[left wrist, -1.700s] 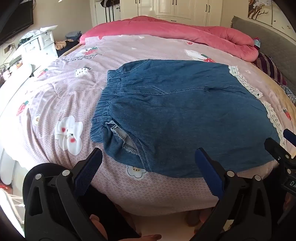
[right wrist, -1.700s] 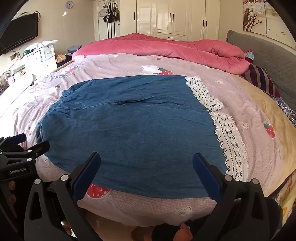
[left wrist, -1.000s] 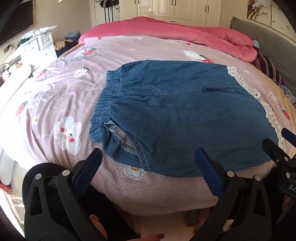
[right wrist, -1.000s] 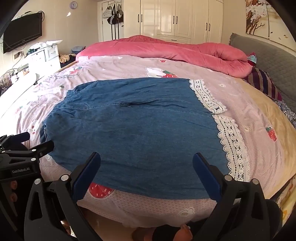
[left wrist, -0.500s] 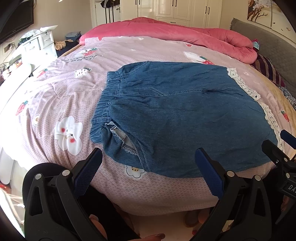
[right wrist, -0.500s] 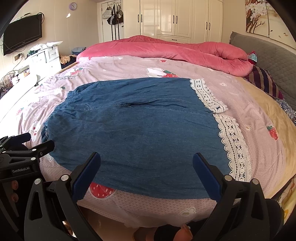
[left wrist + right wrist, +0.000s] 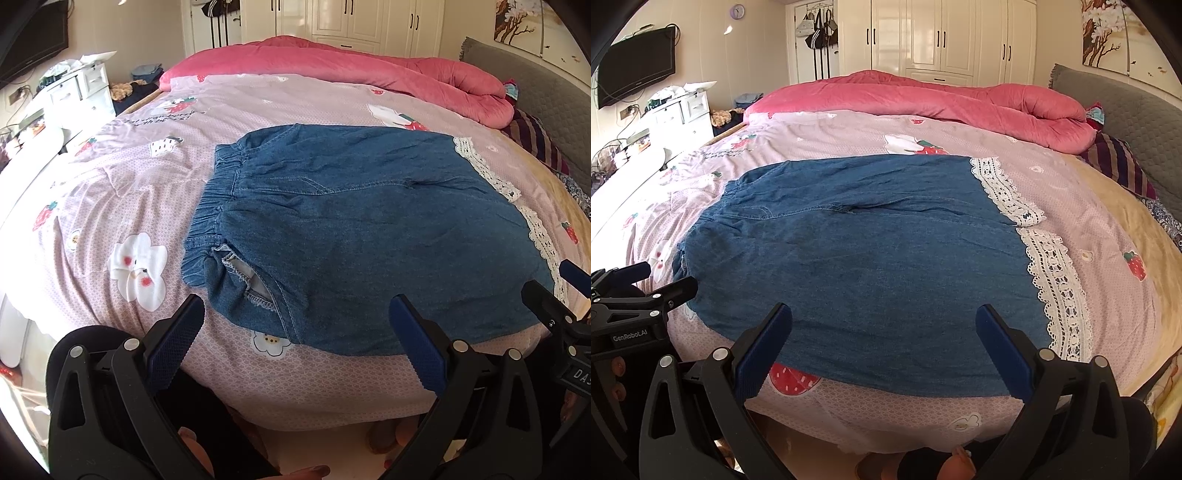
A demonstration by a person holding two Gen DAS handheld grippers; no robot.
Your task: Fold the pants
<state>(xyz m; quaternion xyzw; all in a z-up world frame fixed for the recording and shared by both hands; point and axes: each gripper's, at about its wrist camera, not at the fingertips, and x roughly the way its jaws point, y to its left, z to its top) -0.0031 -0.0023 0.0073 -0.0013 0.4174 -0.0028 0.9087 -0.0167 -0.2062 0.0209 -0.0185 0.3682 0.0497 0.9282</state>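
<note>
Blue denim pants with an elastic waistband on the left and white lace hems on the right lie flat on the pink bed cover. They also show in the right wrist view. My left gripper is open and empty, held off the bed's near edge by the waist end. My right gripper is open and empty, off the near edge by the leg end. Each gripper shows at the side of the other's view.
A rolled pink duvet lies across the far side of the bed. A grey headboard and striped pillow are at the right. White drawers stand at the left. The floor lies below the near edge.
Both grippers stay open and have barely moved; the view has shifted only slightly. The pants lie as before.
</note>
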